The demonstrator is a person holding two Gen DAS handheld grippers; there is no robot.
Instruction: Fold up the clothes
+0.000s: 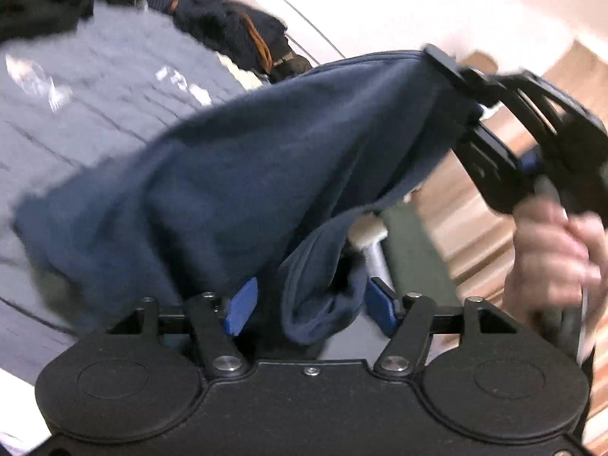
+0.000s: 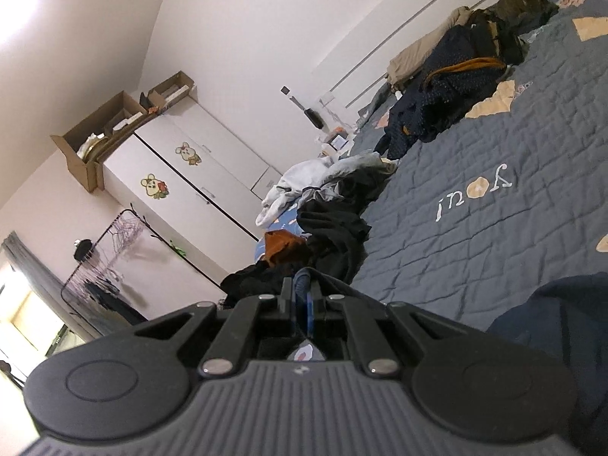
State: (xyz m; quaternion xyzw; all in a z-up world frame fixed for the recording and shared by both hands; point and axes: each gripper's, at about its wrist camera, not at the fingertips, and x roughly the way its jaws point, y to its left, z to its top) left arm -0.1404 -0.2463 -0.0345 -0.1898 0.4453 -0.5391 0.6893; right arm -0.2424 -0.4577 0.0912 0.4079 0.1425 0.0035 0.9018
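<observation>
A navy blue garment hangs stretched above the grey quilted bed. My left gripper stands open at the bottom of the left wrist view. A loose fold of the garment droops between its blue pads, which do not press on it. At the upper right, my right gripper is shut on the garment's top edge, with a person's hand on its handle. In the right wrist view the right gripper has blue cloth pinched between its closed jaws, and more of the garment shows at the lower right.
The grey quilt covers the bed. A heap of black and white clothes lies along its far side, and a dark navy pile lies further along. A white wardrobe and a clothes rack stand by the wall. Wooden floor lies beside the bed.
</observation>
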